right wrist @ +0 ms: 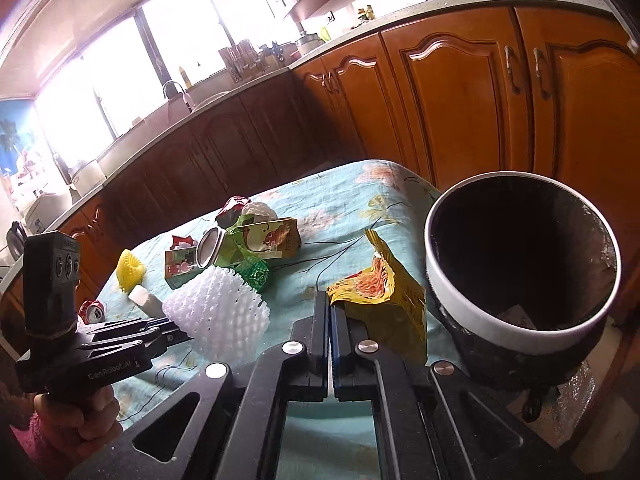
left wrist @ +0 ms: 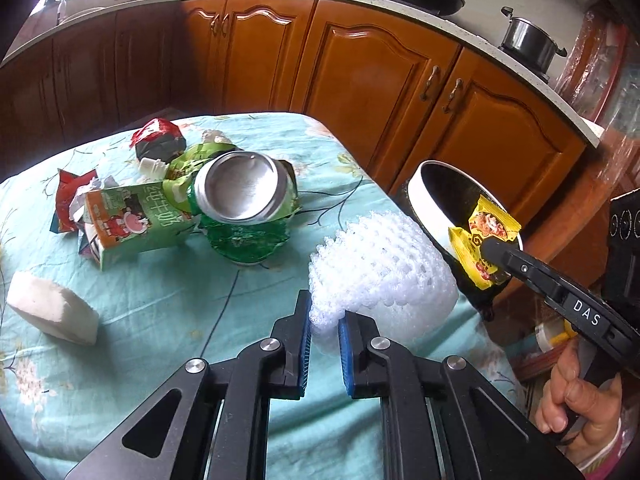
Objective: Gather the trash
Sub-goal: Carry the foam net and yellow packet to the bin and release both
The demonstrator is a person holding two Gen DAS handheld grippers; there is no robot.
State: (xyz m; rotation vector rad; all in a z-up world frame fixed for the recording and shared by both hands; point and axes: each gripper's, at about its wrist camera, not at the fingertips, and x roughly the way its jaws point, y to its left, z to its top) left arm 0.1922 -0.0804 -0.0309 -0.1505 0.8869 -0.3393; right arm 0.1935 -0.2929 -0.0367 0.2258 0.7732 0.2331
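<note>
Bin (right wrist: 496, 334) interior dark – contents unreadable; red can (right wrist: 93, 311) half hidden.

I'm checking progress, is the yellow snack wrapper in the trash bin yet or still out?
Out. The yellow wrapper is pinched in the right gripper, beside the bin and short of its rim.

Bin (right wrist: 520, 332) interior is dark — contents cannot be identified. The bin's far rim (left wrist: 440, 172) is partly covered by the yellow wrapper (left wrist: 486, 240). Print on the green carton (left wrist: 132, 220) is too small to read. Desk (left wrist: 160, 304) — cut off at the frame edge.
</note>
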